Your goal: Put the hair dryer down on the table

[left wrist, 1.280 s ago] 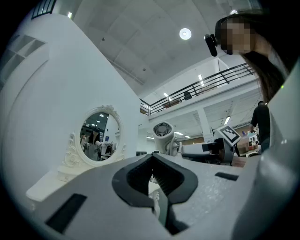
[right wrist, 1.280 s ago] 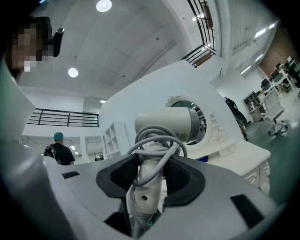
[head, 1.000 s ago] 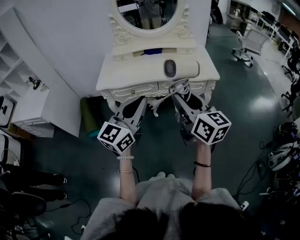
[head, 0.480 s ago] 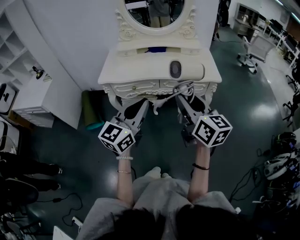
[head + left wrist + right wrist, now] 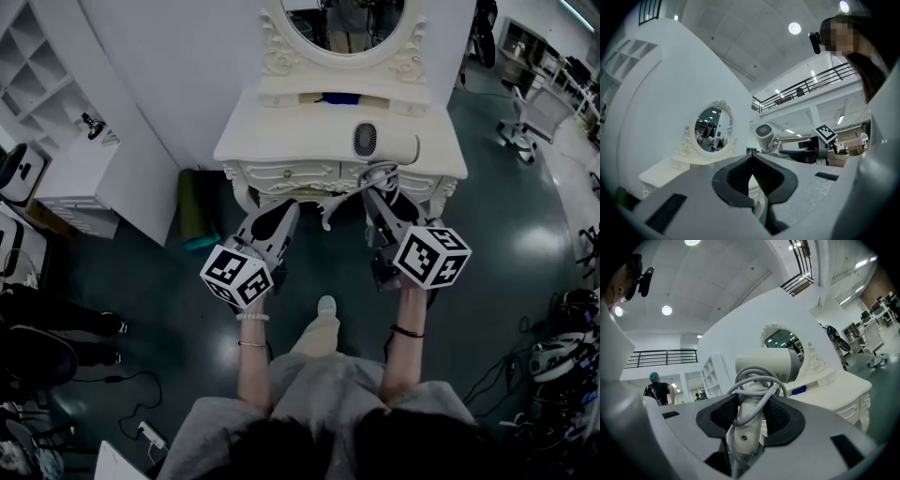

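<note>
1. The right gripper (image 5: 751,414) has its jaws standing a fair way apart and clamped on the white handle of the hair dryer (image 5: 766,364). The dark pads press the handle from both sides.
2. A grey cord (image 5: 754,383) is looped round that handle at the jaw tips, and part of it runs down between the pads.
3. The dryer's barrel lies crosswise just beyond the right gripper's tips. Seen from above, it hangs over the front right part of the white dressing table (image 5: 281,141), straight ahead of that gripper. I cannot tell whether it touches the tabletop.
4. The left gripper (image 5: 751,177) has its jaws drawn together, with only a sliver of light between the pads. It has hold of nothing.
5. From above, the left gripper (image 5: 284,208) is held beside the right gripper (image 5: 382,192), well apart from it. Its tips are at the table's front edge, and the dryer is ahead of it and off to its right.
6. Beyond both grippers, at the back of the table, stands an oval mirror (image 5: 352,19) in a carved frame.
7. A small blue thing (image 5: 339,97) lies on the ledge under the mirror, further ahead than the dryer.
8. White shelving (image 5: 37,66) stands off to the left gripper's left, against the wall.
</note>
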Action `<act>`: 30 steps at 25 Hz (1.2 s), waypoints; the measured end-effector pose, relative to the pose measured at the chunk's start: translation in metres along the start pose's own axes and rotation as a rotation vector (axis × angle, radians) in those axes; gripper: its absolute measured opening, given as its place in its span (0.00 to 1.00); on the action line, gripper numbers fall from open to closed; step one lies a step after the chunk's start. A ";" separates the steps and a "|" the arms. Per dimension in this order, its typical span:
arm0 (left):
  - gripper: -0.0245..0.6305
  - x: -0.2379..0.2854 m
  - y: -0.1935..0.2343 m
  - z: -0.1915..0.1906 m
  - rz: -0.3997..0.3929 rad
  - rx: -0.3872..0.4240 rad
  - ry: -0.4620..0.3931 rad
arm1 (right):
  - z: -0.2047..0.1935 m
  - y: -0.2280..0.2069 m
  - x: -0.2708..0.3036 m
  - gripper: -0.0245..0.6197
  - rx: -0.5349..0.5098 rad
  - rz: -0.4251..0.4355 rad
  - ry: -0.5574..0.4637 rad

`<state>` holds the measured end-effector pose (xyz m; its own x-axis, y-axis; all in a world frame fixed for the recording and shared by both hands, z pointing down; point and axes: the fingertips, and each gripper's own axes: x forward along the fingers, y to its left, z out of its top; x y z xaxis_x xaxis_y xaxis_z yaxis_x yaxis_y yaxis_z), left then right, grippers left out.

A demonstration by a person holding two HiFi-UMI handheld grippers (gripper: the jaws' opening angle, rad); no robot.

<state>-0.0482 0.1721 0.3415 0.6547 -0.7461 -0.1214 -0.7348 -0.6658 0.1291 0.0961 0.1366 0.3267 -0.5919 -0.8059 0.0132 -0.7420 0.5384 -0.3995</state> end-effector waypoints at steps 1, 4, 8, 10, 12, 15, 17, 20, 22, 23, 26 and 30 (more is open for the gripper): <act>0.04 0.005 0.005 -0.002 0.004 -0.005 -0.001 | -0.001 -0.003 0.007 0.29 -0.005 0.002 0.010; 0.04 0.028 0.018 -0.008 -0.005 -0.007 0.003 | 0.001 -0.017 0.025 0.29 -0.005 0.010 0.022; 0.04 0.058 0.039 -0.008 -0.011 -0.022 -0.011 | 0.002 -0.033 0.052 0.29 -0.003 0.021 0.044; 0.04 0.072 0.047 -0.008 -0.022 -0.027 -0.008 | 0.005 -0.040 0.064 0.29 -0.006 0.019 0.050; 0.04 0.086 0.056 -0.010 -0.033 -0.025 0.003 | 0.008 -0.047 0.076 0.29 -0.005 0.022 0.052; 0.04 0.104 0.070 -0.011 -0.028 -0.031 0.006 | 0.011 -0.058 0.093 0.29 -0.009 0.026 0.071; 0.04 0.116 0.078 -0.011 -0.028 -0.034 0.009 | 0.016 -0.067 0.103 0.29 -0.005 0.027 0.076; 0.04 0.132 0.091 -0.012 -0.030 -0.030 0.019 | 0.020 -0.078 0.117 0.29 0.008 0.024 0.077; 0.04 0.141 0.102 -0.011 -0.028 -0.033 0.011 | 0.021 -0.085 0.130 0.29 0.011 0.028 0.080; 0.04 0.145 0.108 -0.011 -0.027 -0.033 0.009 | 0.022 -0.088 0.138 0.29 0.011 0.030 0.083; 0.04 0.157 0.127 -0.013 -0.020 -0.030 0.017 | 0.022 -0.097 0.161 0.29 0.012 0.038 0.094; 0.04 0.172 0.151 -0.007 -0.013 -0.021 0.005 | 0.026 -0.103 0.187 0.29 0.012 0.051 0.099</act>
<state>-0.0455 -0.0563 0.3467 0.6652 -0.7372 -0.1184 -0.7223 -0.6755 0.1483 0.0700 -0.0763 0.3471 -0.6576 -0.7488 0.0827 -0.7064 0.5748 -0.4130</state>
